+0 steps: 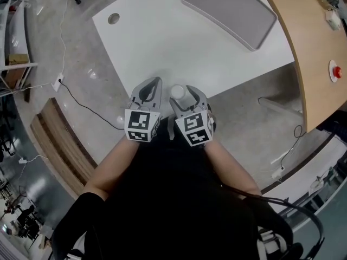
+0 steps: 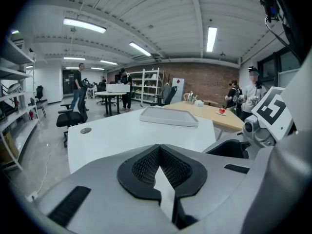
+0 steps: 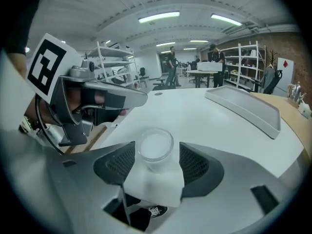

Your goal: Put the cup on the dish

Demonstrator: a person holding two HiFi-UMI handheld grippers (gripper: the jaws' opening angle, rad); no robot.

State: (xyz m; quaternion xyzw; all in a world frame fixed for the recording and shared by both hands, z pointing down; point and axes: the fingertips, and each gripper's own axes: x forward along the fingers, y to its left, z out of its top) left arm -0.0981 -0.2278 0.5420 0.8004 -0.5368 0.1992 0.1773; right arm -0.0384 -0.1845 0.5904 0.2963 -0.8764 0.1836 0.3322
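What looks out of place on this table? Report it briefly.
The cup stands upright close to the near edge of the white table, where a nudge might tip it off. It sits between the open jaws of the right hand-held gripper, far from the grey tray. Nothing looks spilled or damaged.

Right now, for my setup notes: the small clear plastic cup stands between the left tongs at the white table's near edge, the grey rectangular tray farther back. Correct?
Wrong tongs: the right gripper view shows the small clear plastic cup between the open right tongs; the left tongs are shut and empty. It does stand at the white table's near edge, the grey rectangular tray farther back.
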